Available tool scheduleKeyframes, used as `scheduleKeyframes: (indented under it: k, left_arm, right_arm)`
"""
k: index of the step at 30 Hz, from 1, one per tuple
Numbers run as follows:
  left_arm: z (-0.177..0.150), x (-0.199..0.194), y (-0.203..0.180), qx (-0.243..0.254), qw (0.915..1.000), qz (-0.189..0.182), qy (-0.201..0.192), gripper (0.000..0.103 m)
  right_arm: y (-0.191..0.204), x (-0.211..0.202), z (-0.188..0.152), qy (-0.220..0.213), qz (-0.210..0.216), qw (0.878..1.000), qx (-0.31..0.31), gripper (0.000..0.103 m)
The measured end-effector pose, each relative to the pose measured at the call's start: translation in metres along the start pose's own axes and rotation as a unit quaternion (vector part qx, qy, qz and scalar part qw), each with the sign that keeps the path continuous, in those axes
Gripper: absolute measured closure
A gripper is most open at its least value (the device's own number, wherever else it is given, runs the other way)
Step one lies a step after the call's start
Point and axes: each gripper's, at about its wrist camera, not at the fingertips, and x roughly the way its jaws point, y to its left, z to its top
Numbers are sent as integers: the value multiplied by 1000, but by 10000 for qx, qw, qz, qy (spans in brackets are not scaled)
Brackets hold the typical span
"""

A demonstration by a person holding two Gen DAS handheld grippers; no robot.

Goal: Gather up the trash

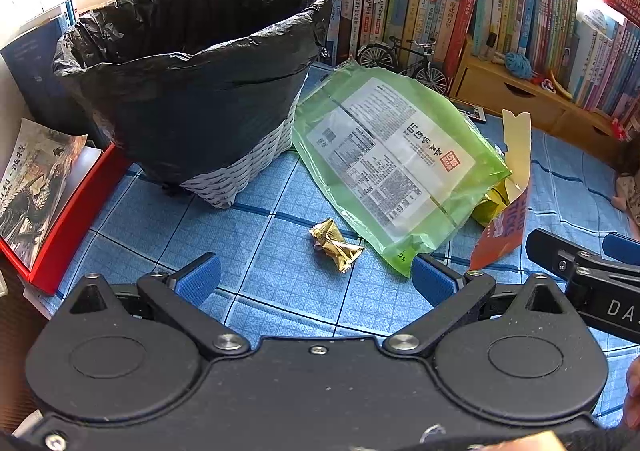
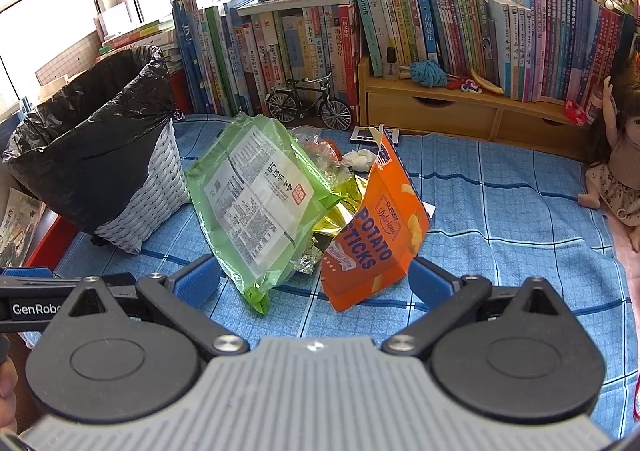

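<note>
currently both tools hover low over the blue checked cloth [image 1: 280,291] on the worktop, and neither has hold of anything. left hand-held gripper [image 1: 316,279]: jaws spread wide, empty, lined up on the small gold wrapper [image 1: 335,246], which lies alone on the cloth just beyond the fingertips and slightly right of centre. that wrapper looks like the intended first pick, being loose and clear of the pile. right hand-held gripper [image 2: 314,277]: jaws likewise wide apart, empty, with the near ends of the green bag [image 2: 256,203] and the orange potato sticks box [image 2: 376,239] sitting between the blue pads.

trash lies in one heap right of the bin [image 1: 192,83]. the green bag leans toward the bin's woven side; whether it touches cannot be told. the orange box stands tilted at its right, with crumpled foil [image 2: 340,207] and a white wad [image 2: 360,159] behind. the bin carries a black liner folded over its rim, mouth open, at far left, close to the heap, so the carry should be short. nothing can be seen inside it.
</note>
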Motion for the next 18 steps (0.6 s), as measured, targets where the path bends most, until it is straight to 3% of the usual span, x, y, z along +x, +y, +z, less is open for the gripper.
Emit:
scheduleKeyframes:
  k: [18]
  left_arm:
    - [0,1,3,0,10000,-8,12,1]
  right_arm:
    - [0,1,1,32,45,10000,-6,0]
